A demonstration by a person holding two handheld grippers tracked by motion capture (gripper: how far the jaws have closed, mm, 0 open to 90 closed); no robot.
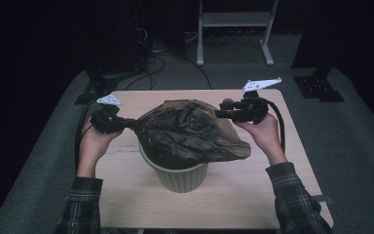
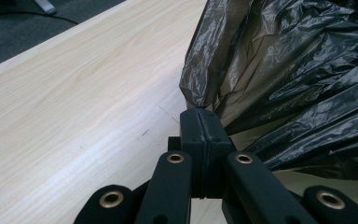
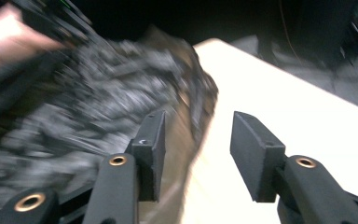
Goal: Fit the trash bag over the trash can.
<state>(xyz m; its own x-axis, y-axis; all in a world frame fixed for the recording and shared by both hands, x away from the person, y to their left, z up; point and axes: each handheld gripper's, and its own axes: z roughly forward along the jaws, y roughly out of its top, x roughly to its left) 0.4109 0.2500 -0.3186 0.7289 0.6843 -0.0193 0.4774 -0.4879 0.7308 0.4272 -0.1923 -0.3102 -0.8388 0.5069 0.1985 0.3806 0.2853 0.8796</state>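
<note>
Two grippers | left gripper (image 2: 200,140) jaws clenched on bin bag (image 1: 190,131) edge | right gripper (image 3: 198,156) jaws released beside bag | risk: lone pull tears film or tips bin (image 1: 180,178) on counter (image 1: 126,195)

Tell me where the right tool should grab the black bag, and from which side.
Grip the bag's loose rim on its right side, coming in from the right, opposite the left tool's pinch. That edge droops outside the bin, and the right tool hovers open there.
</note>
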